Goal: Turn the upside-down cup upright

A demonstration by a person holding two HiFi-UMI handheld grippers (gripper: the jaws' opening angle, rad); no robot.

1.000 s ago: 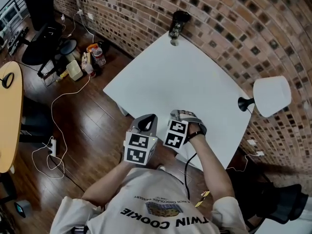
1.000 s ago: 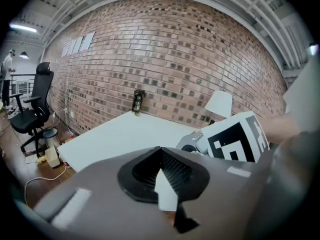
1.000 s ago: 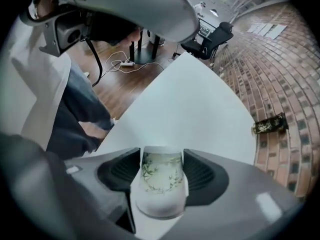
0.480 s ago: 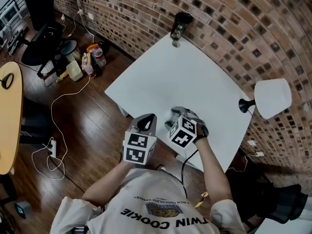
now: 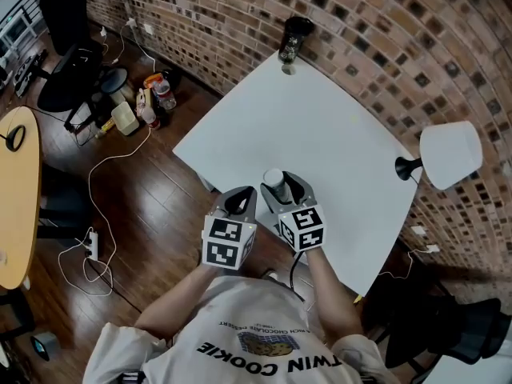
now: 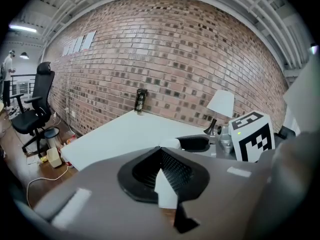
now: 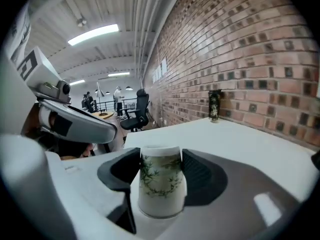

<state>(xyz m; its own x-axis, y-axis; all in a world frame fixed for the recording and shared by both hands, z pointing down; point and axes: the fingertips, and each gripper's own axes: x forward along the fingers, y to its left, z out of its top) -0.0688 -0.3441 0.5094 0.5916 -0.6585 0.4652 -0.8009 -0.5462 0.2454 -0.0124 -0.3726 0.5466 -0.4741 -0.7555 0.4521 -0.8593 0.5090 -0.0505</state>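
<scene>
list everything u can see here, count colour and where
cup: 1, white with green leaf print, upside-down on the table's near part
table: 1, white, against the brick wall
bottle: 1, dark, table's far corner by the wall
lamp: 1, white shade, black stem, off the table's right edge
brick wall: red-brown, behind the table
office chair: 1, black, on the floor far left
round table: 1, yellow, left edge of the head view
floor clutter: several bottles and containers, mixed colours, left of the table
power strip: 1, white, on the wood floor with cables
left gripper: grey, jaws together, empty
right gripper: grey, jaws against the cup's two sides
</scene>
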